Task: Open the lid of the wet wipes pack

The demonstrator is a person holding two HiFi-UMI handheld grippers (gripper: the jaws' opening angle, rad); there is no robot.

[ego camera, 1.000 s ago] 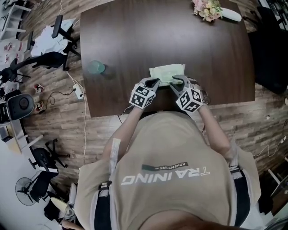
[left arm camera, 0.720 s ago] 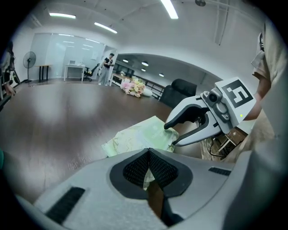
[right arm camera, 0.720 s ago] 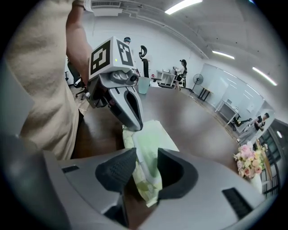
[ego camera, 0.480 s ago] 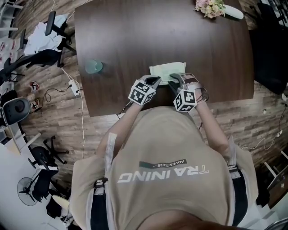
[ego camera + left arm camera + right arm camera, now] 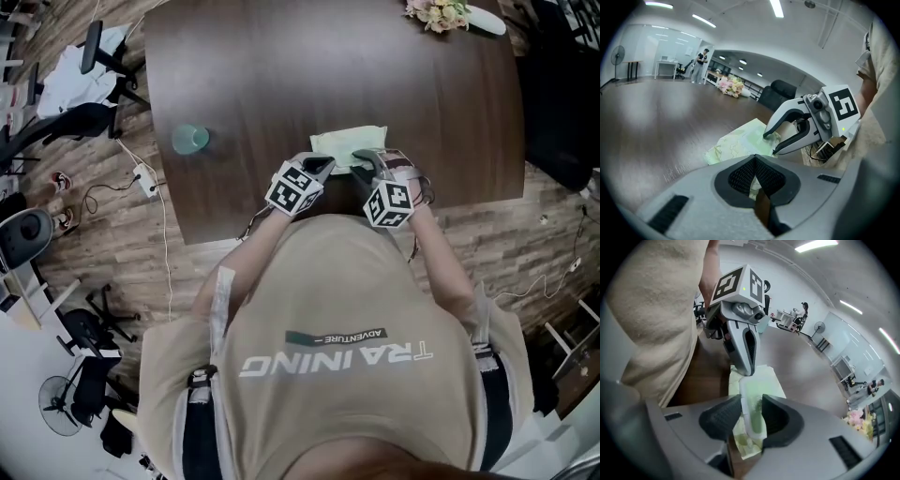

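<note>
The pale green wet wipes pack (image 5: 345, 148) lies at the near edge of the dark wooden surface (image 5: 281, 75). The left gripper (image 5: 754, 174) is clamped on the pack's edge. The right gripper (image 5: 750, 405) has just been opening its jaws, which now stand wide with the lid (image 5: 752, 427) between them.

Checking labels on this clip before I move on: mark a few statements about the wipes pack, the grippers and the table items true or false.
1. The wet wipes pack lies near the table's near edge. True.
2. The cup stands on the pack. False: it stands apart, toward the table's left side.
3. The right gripper has its fingers shut. False: they stand apart, having just been opening, with the pack's lid between them.
4. The left gripper is closed on the pack. True.
</note>
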